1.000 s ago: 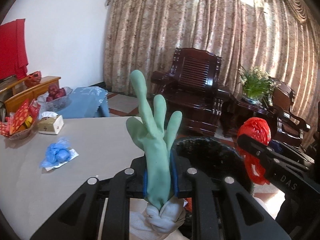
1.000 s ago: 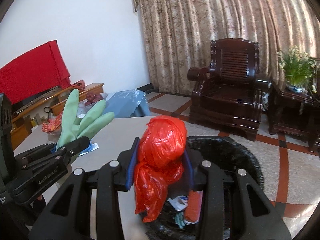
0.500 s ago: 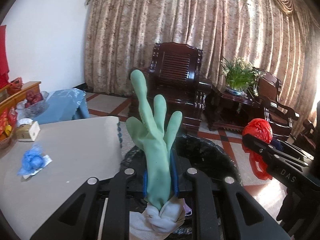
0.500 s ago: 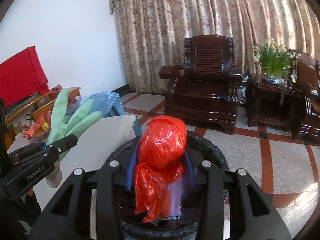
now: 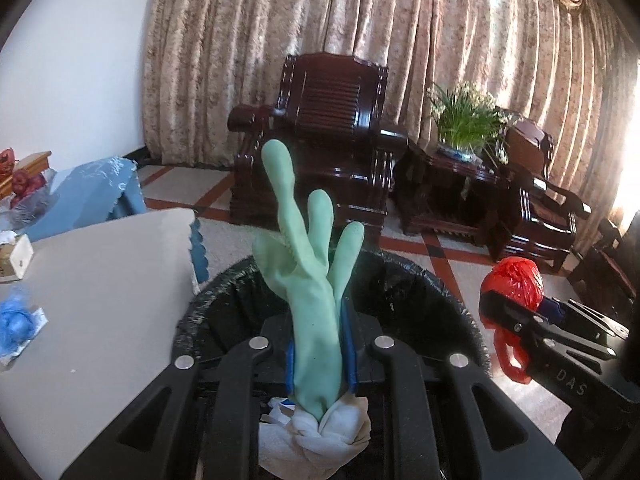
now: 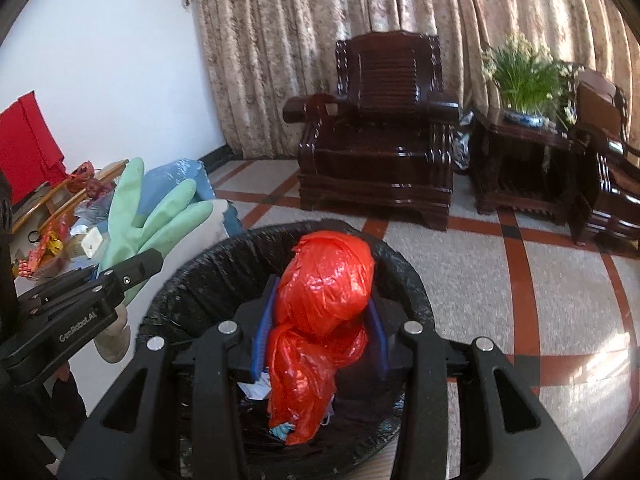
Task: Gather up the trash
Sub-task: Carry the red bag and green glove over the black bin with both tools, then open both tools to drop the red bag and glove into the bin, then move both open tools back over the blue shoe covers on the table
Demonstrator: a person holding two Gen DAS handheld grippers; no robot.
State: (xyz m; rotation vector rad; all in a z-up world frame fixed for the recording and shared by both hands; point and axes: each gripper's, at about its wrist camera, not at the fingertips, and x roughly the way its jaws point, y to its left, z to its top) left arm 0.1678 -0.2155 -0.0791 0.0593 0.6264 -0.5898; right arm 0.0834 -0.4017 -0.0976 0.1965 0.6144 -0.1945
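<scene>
My left gripper [image 5: 320,344] is shut on a pale green rubber glove [image 5: 312,280] whose fingers stand upright and whose white cuff hangs below the pads. It hovers over a bin lined with a black bag [image 5: 420,280]. My right gripper [image 6: 322,320] is shut on a crumpled red plastic bag [image 6: 324,280] and also hangs over the black-lined bin [image 6: 224,272]. Scraps of paper lie inside the bin. In the left wrist view the red plastic bag [image 5: 516,280] shows at the right. The glove [image 6: 156,224] and the left gripper [image 6: 132,276] appear at the left of the right wrist view.
A grey table [image 5: 100,288] lies left of the bin, with a blue crumpled wrapper [image 5: 16,324] and a tissue box [image 5: 12,256] on it. Dark wooden armchairs [image 5: 332,140] and a side table with a potted plant [image 5: 464,124] stand by the curtain across the tiled floor.
Both grippers have moved right and down from above the table to above the bin. The bin now fills the lower middle of both views. The glove and red bag stay gripped.
</scene>
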